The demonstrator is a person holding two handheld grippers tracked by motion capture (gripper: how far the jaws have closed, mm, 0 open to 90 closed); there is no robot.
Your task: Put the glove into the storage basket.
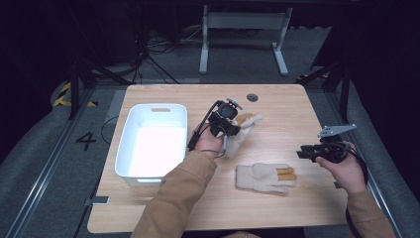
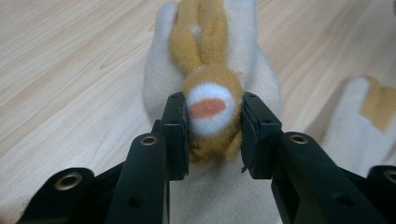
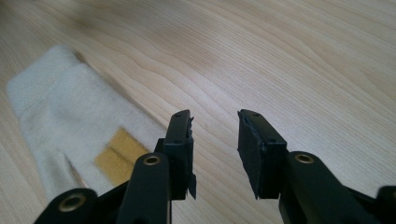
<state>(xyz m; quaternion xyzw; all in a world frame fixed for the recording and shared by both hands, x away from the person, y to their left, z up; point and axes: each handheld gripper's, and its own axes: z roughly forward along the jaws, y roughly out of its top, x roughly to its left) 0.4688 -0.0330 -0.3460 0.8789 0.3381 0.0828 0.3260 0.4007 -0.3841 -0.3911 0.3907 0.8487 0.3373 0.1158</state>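
Two cream gloves with tan patches are on the wooden table (image 1: 277, 104). My left gripper (image 1: 234, 128) (image 2: 212, 123) is shut on the fuzzy tan part of one glove (image 1: 246, 130) (image 2: 210, 46), which hangs from the jaws just above the table's middle. The other glove (image 1: 265, 177) (image 3: 70, 116) lies flat nearer the front edge. My right gripper (image 1: 302, 152) (image 3: 215, 140) hovers open to the right of that flat glove, with bare wood between its jaws.
A white plastic bin (image 1: 130, 144) stands on the left part of the table beside my left forearm. A small round grey disc (image 1: 252, 97) sits near the far edge. Dark floor and cables surround the table.
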